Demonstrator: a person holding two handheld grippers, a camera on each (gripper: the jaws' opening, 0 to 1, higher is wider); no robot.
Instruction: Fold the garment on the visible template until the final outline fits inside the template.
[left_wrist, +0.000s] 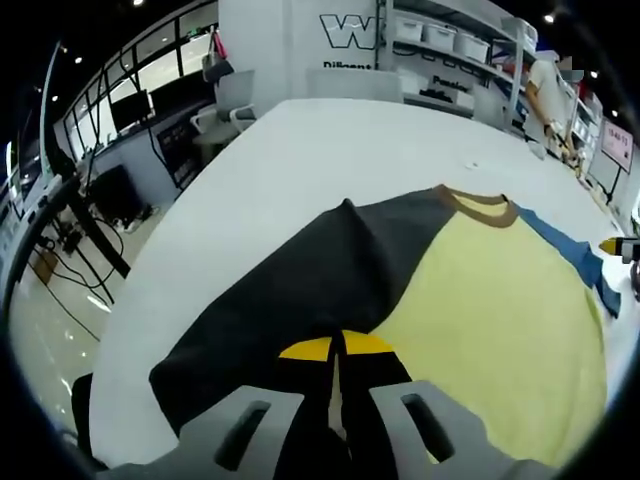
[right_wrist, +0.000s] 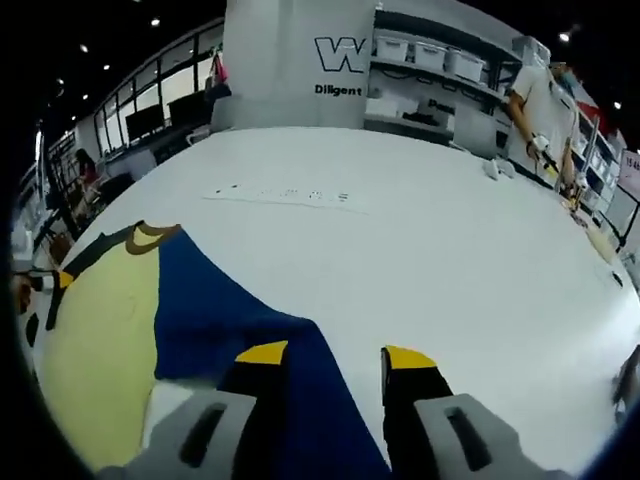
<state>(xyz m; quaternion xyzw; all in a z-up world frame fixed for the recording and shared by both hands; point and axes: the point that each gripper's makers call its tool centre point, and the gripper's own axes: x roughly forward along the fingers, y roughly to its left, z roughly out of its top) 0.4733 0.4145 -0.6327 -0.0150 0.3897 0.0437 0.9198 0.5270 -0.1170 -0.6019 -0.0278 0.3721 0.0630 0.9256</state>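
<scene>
A garment lies flat on the white table (left_wrist: 330, 150): yellow body (left_wrist: 490, 310), brown collar (left_wrist: 480, 206), dark grey sleeve (left_wrist: 300, 290), blue sleeve (left_wrist: 566, 246). My left gripper (left_wrist: 338, 346) sits low over the line where grey meets yellow, its yellow-tipped jaws pressed together on the fabric. In the right gripper view the blue sleeve (right_wrist: 220, 300) runs under my right gripper (right_wrist: 335, 355), whose jaws stand wide apart over the sleeve's edge. The yellow body (right_wrist: 95, 340) and collar (right_wrist: 150, 235) lie to its left. The other gripper's yellow tip (left_wrist: 612, 246) shows past the blue sleeve.
A faint strip of markings (right_wrist: 285, 195) crosses the table beyond the garment. Shelves with bins (right_wrist: 430, 55) and a person (right_wrist: 540, 105) stand at the far right. Desks, chairs and monitors (left_wrist: 130, 110) line the left side, where the table edge (left_wrist: 130, 300) drops to the floor.
</scene>
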